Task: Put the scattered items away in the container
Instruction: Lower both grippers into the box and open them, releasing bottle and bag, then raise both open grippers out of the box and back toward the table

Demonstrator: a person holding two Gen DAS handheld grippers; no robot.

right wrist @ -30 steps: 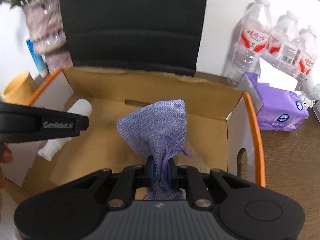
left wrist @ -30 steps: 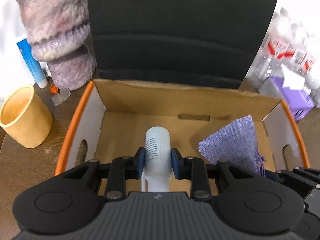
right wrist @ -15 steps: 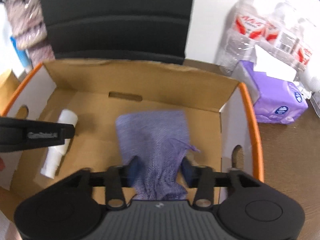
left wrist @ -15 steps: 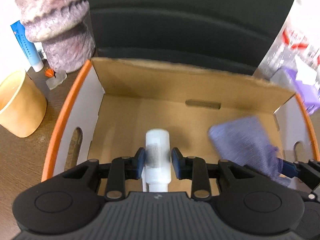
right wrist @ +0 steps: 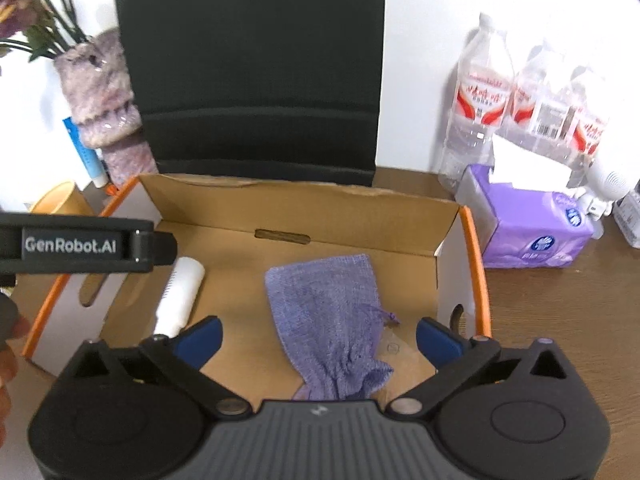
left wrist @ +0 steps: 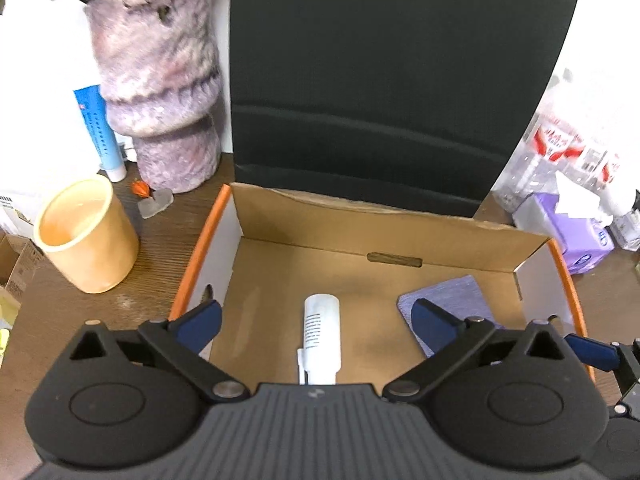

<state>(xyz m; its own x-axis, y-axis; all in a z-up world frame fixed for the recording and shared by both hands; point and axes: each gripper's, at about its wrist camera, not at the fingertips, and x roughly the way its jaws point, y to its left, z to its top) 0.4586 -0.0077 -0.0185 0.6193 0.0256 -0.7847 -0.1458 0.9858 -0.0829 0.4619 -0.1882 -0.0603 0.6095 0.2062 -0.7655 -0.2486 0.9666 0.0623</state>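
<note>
While both grippers gape, bottle (left wrist: 321, 336), pouch (right wrist: 326, 320) in box (right wrist: 304, 204)

In front of me the box (right wrist: 460, 264) sits on the table (right wrist: 560, 320). In it the bottle (left wrist: 321, 334) lies left of the pouch (right wrist: 326, 320), apart. The cup (left wrist: 86, 236) stands left of the box, the tissue pack (right wrist: 532, 232) right, the water bottles (right wrist: 480, 92) behind that.
</note>
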